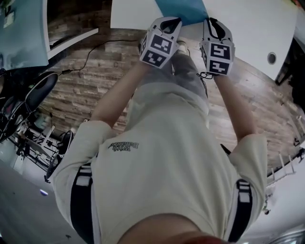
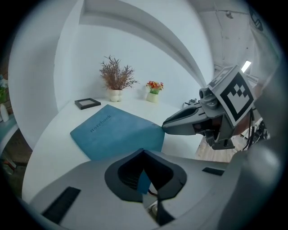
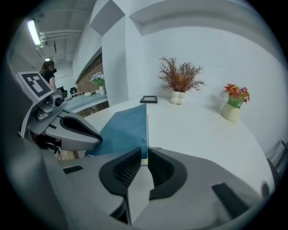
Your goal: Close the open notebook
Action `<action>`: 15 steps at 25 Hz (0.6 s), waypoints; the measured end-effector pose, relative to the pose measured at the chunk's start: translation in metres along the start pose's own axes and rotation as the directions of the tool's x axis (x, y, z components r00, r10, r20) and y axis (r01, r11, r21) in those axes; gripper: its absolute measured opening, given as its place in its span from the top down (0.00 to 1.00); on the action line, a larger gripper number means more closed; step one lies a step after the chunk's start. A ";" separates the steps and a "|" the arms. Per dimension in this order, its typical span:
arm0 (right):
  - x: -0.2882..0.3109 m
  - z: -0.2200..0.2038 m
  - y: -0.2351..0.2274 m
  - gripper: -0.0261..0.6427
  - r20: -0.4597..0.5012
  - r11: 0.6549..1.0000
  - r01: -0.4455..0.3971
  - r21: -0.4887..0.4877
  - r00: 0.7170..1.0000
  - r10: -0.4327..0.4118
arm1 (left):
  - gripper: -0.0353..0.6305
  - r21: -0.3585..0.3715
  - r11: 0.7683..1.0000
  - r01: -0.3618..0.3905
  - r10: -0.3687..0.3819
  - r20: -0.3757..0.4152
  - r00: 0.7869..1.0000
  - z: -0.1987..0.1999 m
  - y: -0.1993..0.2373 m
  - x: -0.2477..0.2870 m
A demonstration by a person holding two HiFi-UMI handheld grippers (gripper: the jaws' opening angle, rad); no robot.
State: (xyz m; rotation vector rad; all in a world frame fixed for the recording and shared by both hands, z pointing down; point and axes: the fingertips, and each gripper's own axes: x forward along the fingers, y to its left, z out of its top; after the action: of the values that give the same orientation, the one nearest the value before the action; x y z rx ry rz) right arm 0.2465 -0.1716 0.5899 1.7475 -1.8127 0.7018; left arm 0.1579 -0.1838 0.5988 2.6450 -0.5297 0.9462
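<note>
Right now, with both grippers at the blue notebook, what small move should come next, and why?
Probably draw the left gripper and the right gripper back: the notebook already lies shut, cover up, on the table, and the right jaws stand slightly apart.

From above, a person in a cream T-shirt (image 1: 167, 157) with black shoulder straps (image 1: 81, 200) leans towards a white table (image 1: 252, 28), both bare arms stretched forward. The left gripper (image 1: 170, 25) and the right gripper (image 1: 213, 27) sit side by side, their dark tips at the near edge of a blue notebook (image 1: 183, 9) that lies on the table and runs out of the top of the frame. From here I can't tell whether either tip grips it. A round hole (image 1: 271, 58) marks the tabletop to the right. Below is a wooden plank floor (image 1: 90, 90) with a black cable (image 1: 90, 52) trailing across it, and a dark chair (image 1: 40, 90) stands at the left.
</note>
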 end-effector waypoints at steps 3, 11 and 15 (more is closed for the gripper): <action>-0.007 0.004 -0.005 0.89 0.009 1.000 0.007 0.013 1.000 -0.008 | 0.93 0.007 1.000 -0.001 0.001 0.010 1.000 0.006 0.001 -0.004; -0.055 0.033 0.004 0.89 0.070 1.000 -0.003 0.023 0.998 0.002 | 0.93 0.009 1.000 -0.020 0.019 0.074 0.997 0.036 -0.002 -0.047; -0.080 0.059 0.017 0.89 0.119 1.000 -0.013 0.007 0.993 0.012 | 0.93 0.010 0.999 -0.038 0.036 0.118 0.992 0.053 -0.003 -0.078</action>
State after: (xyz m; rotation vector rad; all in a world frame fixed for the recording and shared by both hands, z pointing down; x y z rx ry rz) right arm 0.2315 -0.1533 0.4921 1.8187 -1.9034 0.6219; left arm 0.1324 -0.1825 0.5083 2.7236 -0.6038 0.8101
